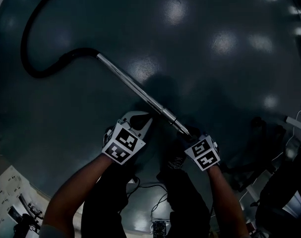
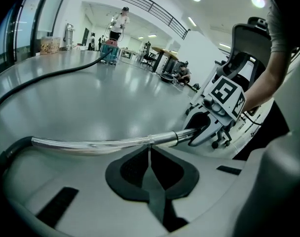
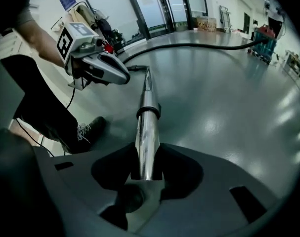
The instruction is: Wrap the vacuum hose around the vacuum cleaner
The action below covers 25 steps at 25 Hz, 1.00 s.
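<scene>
Right gripper view: the right hand-held gripper (image 3: 146,169) pinches the end of the long chrome metal wand tube (image 3: 148,122), its black flexible hose (image 1: 24,38) trailing over the grey floor (image 1: 214,83), while the left hand-held gripper (image 2: 150,154) is pressed together, empty; so end-held, the smooth tube may slip.

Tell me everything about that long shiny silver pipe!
The pipe is a long, straight tube of shiny, mirror-like silver metal, made of two lengths joined at a collar. Its far end plugs into the thick black hose, which curls away over the dark floor. The right gripper holds the near end, fingers shut on it, so the pipe slants out and down from there.
</scene>
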Tool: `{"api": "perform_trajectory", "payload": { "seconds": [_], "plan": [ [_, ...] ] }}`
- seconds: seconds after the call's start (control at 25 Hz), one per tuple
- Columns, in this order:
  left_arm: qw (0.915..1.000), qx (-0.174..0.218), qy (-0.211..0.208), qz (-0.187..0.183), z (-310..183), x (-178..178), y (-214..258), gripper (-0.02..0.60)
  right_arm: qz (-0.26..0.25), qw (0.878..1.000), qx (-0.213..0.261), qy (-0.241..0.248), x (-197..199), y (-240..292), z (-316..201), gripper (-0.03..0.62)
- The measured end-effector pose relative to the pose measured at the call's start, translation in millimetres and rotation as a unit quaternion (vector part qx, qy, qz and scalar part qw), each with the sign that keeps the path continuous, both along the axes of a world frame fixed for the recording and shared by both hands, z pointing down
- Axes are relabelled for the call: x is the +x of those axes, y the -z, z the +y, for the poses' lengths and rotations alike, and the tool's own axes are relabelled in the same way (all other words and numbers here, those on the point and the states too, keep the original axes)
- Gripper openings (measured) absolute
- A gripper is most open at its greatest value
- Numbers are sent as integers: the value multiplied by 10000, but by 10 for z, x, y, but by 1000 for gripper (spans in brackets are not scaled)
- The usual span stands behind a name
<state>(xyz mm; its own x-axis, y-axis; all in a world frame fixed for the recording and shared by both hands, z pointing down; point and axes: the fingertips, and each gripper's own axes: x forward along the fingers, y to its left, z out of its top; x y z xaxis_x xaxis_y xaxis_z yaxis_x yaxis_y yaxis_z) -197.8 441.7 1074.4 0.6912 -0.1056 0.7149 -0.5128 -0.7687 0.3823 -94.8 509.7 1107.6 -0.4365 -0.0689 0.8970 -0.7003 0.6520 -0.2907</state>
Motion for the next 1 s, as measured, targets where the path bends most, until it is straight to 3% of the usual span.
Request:
{"api": "perform_trajectory", "payload": {
  "seconds": [0.36, 0.52, 0.72, 0.96, 1.0],
  "plan": [
    [9998, 151, -86, 140, -316, -244, 1303, 8, -274, 9960, 778, -349, -426, 1802, -936, 153],
    [9990, 253, 119, 345, -670, -542, 1776, 8, -454, 9924, 1055, -445, -763, 2448, -1428, 153],
    [9955, 635, 408, 576, -1281, -913, 2262, 8, -522, 9882, 1398, -351, -1122, 3021, -1976, 153],
    [9938, 924, 308, 541, -1737, -1308, 2578, 13, -572, 9856, 1585, -167, -1601, 3423, -2513, 153],
    [9937, 972, 229, 506, -1804, -1350, 2614, 56, -595, 9853, 1594, -151, -1673, 3475, -2600, 153]
  ]
}}
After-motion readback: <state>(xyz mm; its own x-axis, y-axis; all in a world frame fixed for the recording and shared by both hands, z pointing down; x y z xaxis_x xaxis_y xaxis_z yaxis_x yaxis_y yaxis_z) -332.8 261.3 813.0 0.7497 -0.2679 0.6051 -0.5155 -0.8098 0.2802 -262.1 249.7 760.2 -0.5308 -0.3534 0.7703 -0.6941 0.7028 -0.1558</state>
